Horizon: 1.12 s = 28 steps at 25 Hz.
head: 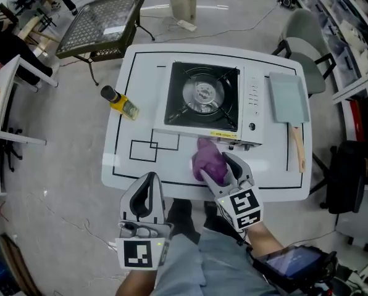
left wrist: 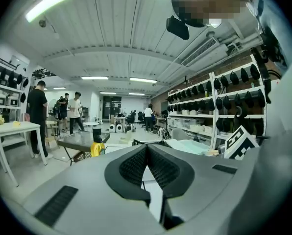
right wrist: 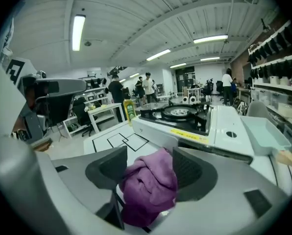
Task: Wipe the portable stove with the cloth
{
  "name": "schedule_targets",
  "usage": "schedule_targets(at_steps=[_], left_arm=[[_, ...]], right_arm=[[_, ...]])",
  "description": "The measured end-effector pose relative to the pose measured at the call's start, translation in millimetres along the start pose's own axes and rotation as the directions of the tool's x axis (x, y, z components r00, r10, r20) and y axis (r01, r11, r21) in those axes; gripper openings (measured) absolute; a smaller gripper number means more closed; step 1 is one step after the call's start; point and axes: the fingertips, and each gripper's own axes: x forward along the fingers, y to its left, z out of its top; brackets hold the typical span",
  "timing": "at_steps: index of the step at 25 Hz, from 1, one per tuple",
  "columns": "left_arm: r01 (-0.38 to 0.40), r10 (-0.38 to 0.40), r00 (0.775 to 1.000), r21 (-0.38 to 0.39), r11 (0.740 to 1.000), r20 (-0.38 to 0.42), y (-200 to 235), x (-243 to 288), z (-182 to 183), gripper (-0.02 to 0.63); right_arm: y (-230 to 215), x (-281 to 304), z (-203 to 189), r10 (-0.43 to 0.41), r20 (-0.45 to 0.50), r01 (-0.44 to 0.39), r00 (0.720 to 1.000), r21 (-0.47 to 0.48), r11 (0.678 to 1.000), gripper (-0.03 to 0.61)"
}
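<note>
The portable stove (head: 202, 97) stands on the white table (head: 141, 73), with a black burner top and a white control side at the right; it also shows in the right gripper view as the stove (right wrist: 185, 116). A crumpled purple cloth (head: 209, 161) lies on the table just in front of the stove. My right gripper (head: 219, 169) is around it, jaws wide apart, and the cloth (right wrist: 148, 185) sits loose between them. My left gripper (head: 149, 180) hangs at the table's near edge, left of the cloth, shut with nothing in it (left wrist: 146, 148).
A yellow bottle (head: 119, 102) lies left of the stove. A pale teal board with a wooden handle (head: 288, 97) lies at its right. Black outlines mark the table's near left. A glass-topped side table (head: 100, 23), a bin (head: 184, 4) and a chair (head: 304, 36) stand beyond.
</note>
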Motion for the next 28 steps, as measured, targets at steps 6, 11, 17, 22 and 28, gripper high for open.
schedule_targets(at_steps=[6,11,17,22,28], left_arm=[[0.057,-0.059,0.995,-0.030,0.998,-0.080,21.4,42.1,-37.9,0.018],[0.063,-0.072,0.986,-0.063,0.996,-0.150,34.6,55.8,-66.4,0.018],[0.102,-0.112,0.980,-0.065,0.993,-0.164,37.4,65.8,-77.5,0.018],[0.133,-0.144,0.976,-0.073,0.988,-0.164,36.0,68.9,-76.7,0.018],[0.158,-0.165,0.977,-0.062,0.985,-0.134,42.4,70.0,-57.5,0.018]], right_arm=[[-3.3,44.9,-37.0,0.007,-0.114,-0.005,0.994,0.010,1.000,0.261],[8.3,51.8,-50.7,0.049,-0.131,-0.049,0.990,0.004,0.999,0.261],[18.0,54.4,-70.5,0.052,-0.188,-0.075,0.981,-0.115,0.991,0.265],[9.4,58.9,-69.9,-0.031,-0.196,0.008,0.980,-0.121,0.993,0.262],[-6.0,58.6,-65.3,-0.064,-0.219,0.075,0.974,0.041,0.996,0.156]])
